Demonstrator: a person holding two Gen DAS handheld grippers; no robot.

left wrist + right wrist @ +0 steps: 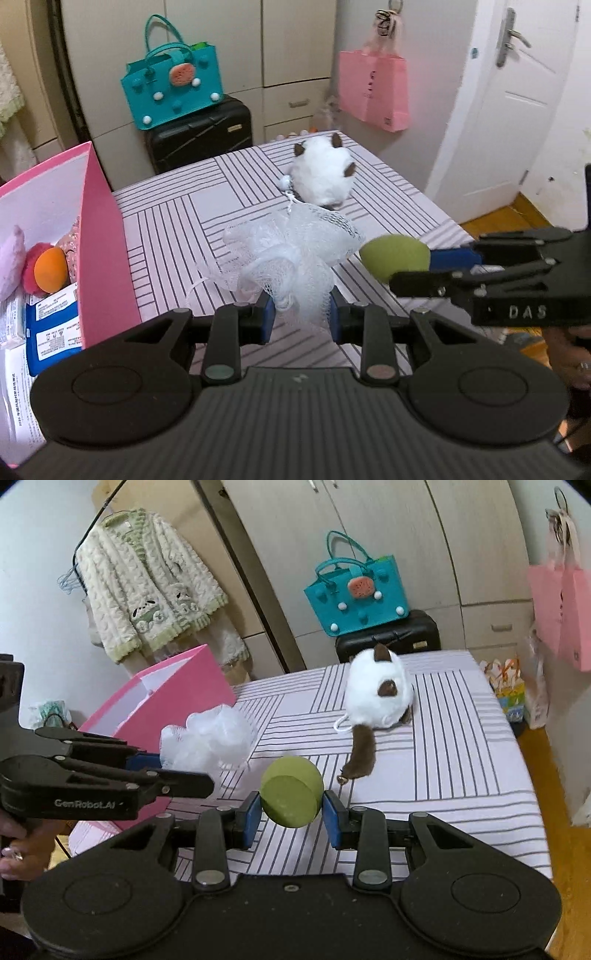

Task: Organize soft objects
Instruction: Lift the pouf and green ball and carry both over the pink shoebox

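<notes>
My left gripper [301, 315] is shut on a white mesh bath pouf [291, 254] and holds it above the striped table; the pouf also shows in the right wrist view [210, 740]. My right gripper [291, 814] is shut on a green sponge [291, 797], held above the table; the sponge shows in the left wrist view [393, 256] just right of the pouf. A white plush cat with brown ears and tail [380, 696] lies further back on the table [325, 173]. An open pink bag [103, 240] stands at the left and holds soft items, among them an orange ball [51, 270].
The striped tablecloth [461, 746] covers the table. A black suitcase [199, 133] with a teal bag [173, 85] on it stands behind. A pink bag [375, 90] hangs by the white door [509, 110]. A knit cardigan [147, 587] hangs at the left.
</notes>
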